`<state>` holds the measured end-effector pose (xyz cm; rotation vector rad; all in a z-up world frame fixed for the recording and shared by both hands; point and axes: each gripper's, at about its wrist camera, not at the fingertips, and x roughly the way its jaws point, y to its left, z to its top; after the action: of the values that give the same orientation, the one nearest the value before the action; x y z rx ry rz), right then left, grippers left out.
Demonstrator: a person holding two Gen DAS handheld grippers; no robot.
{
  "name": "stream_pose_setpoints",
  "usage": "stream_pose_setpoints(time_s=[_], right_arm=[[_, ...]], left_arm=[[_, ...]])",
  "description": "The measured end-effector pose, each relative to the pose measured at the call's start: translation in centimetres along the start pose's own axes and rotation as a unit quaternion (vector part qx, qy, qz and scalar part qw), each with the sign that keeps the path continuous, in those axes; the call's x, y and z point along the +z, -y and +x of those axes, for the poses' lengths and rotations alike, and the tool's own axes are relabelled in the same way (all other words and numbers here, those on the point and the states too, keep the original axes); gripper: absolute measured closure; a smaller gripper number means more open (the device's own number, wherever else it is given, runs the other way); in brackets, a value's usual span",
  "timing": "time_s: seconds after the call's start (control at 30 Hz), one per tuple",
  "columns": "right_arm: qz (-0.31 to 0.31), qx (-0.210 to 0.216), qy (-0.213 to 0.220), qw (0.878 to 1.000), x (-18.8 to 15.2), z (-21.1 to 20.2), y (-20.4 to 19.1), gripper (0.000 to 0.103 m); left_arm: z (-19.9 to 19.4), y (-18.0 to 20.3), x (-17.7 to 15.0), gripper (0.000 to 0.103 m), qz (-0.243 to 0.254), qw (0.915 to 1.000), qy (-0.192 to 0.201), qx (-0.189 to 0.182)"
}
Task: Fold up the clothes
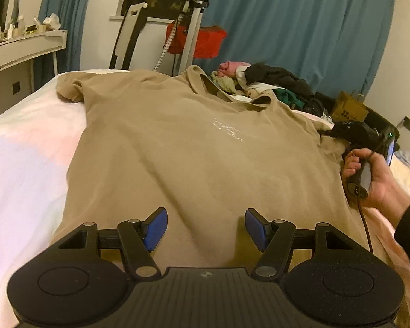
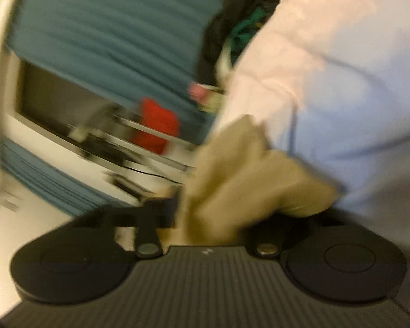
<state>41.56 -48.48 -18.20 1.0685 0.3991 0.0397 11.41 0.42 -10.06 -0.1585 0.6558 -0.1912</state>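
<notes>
Tan T-shirt [image 1: 183, 147] lies spread flat across the bed [image 1: 27, 164], filling the frame's middle. Left gripper [image 1: 205, 228] hovers at lower centre, jaws wide and empty. Right gripper [image 2: 205, 218], blurred, has its jaws clamped on bunched tan fabric.

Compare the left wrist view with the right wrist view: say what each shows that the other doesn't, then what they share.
Only the left wrist view shows the whole tan T-shirt spread flat on the bed, the open left gripper above its hem, the white desk, and the hand holding the right gripper. Only the right wrist view shows, blurred, tan fabric bunched between the right gripper's jaws. Both share the T-shirt, blue curtain, red item and clothes pile.
</notes>
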Motion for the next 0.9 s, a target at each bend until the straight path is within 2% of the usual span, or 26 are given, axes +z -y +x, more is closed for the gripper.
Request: stream_pose_setpoints(time_s=[0.13,0.23,0.3,0.4,0.53,0.57,0.67,0.7,0.77,0.9], right_arm=[[-0.058,-0.034,0.067,0.995,0.8,-2.6,-1.8,0.089],[-0.119,-0.071,0.081,0.987,0.8,-4.2,-4.6,0.089],[-0.179,-0.094,0.098,0.974,0.1,-5.2,-7.5,0.089],[-0.258,-0.140,0.126,0.948,-1.8,-5.7,-12.3,0.089],[-0.352,-0.187,0.152,0.905,-5.9,-6.0,-19.0,0.089],[-0.388,-0.202,0.153,0.886,-7.6,-5.4,-20.7,0.089],[-0.504,-0.244,0.149,0.815,-13.5,-2.7,-24.6,0.089],[-0.530,-0.247,0.139,0.799,-15.4,-1.6,-25.3,0.089],[-0.571,-0.250,0.119,0.773,-19.2,0.6,-26.3,0.089],[-0.613,-0.246,0.076,0.747,-25.0,4.7,-26.9,0.088]], left_arm=[[-0.6,0.0,0.6,0.038,0.004,1.0000,-0.004,-0.001],[-1.5,-0.2,1.1,0.037,0.027,0.9996,0.004,0.011],[-2.3,-0.7,1.6,0.037,0.040,0.9988,0.012,0.027],[-3.5,-2.3,2.3,0.036,0.030,0.9988,0.021,0.032],[-4.7,-4.7,3.3,0.032,0.012,0.9988,0.027,0.039],[-4.9,-5.4,3.5,0.032,0.009,0.9988,0.024,0.042],[-5.3,-7.5,3.5,0.032,-0.018,0.9985,0.017,0.049],[-5.4,-8.2,3.5,0.032,-0.028,0.9982,0.015,0.050],[-5.4,-9.7,3.5,0.031,-0.053,0.9974,0.009,0.049],[-5.0,-11.2,3.5,0.031,-0.068,0.9964,0.010,0.050]])
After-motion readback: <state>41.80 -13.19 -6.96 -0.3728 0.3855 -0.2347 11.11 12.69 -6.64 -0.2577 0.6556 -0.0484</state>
